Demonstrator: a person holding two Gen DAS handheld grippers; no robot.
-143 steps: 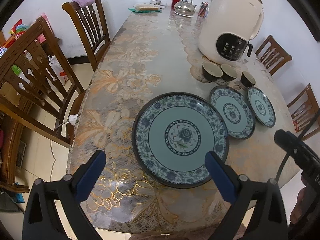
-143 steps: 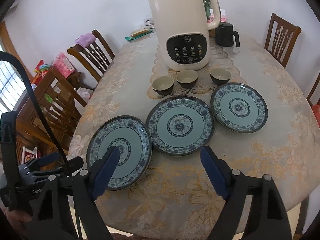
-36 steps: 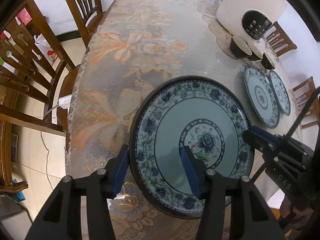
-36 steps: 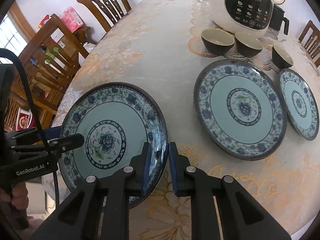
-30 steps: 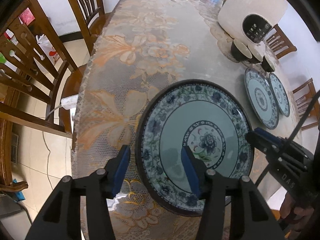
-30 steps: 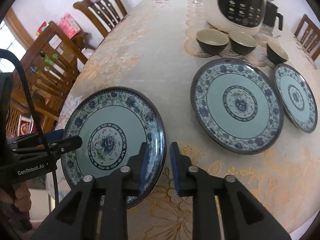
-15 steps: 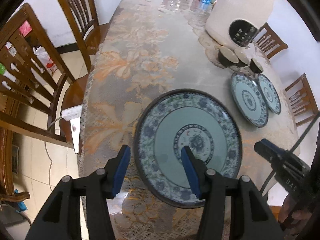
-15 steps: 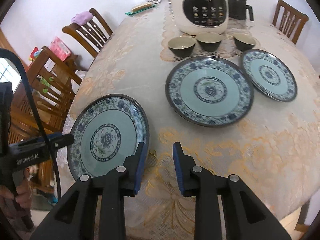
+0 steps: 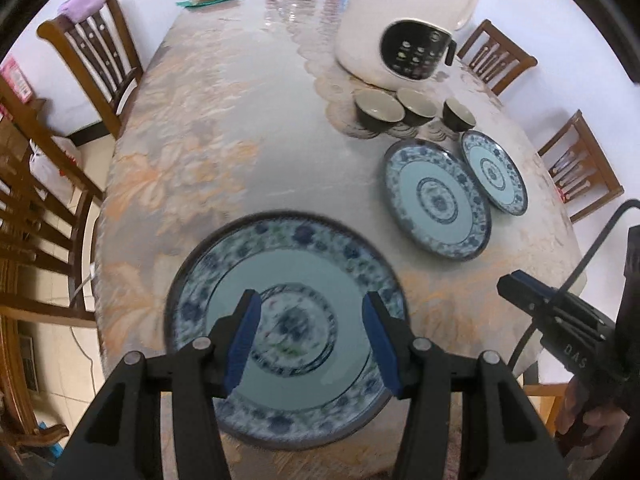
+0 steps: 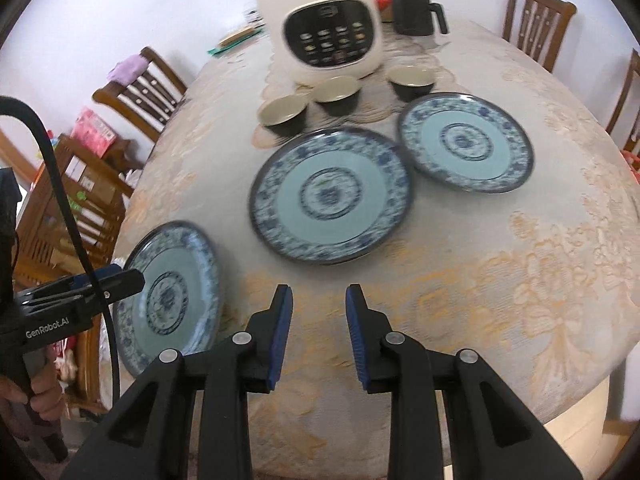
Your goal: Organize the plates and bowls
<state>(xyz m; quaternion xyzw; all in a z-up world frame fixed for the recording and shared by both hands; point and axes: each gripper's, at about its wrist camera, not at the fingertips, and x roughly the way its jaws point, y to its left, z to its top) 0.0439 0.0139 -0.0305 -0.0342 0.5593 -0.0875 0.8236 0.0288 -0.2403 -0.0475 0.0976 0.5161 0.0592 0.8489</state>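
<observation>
In the left wrist view, our left gripper (image 9: 311,334) hangs over the nearest plate (image 9: 286,330), low in the middle of the frame. Its blue pads (image 9: 243,336) stand apart with nothing between them; the plate lies flat on the table (image 9: 224,128) beneath, blurred. To the right of centre we see the middle plate (image 9: 437,204), and just beside it, toward the right edge, the far plate (image 9: 493,172). Above those two, three dark bowls (image 9: 379,109) sit in a row on a lace mat, right in front of the cream appliance (image 9: 404,20) at the top of the frame.

In the right wrist view, our right gripper (image 10: 319,334) sits at the lower centre over bare tablecloth, its jaws a little apart and holding nothing. The nearest plate is at the lower left here, overhanging the table edge, with the left gripper's tip in front of its left rim; we cannot tell whether they touch. A hand (image 10: 34,394) grips that tool's handle at the lower left. The middle plate lies in the centre and the far plate at the upper right.
</observation>
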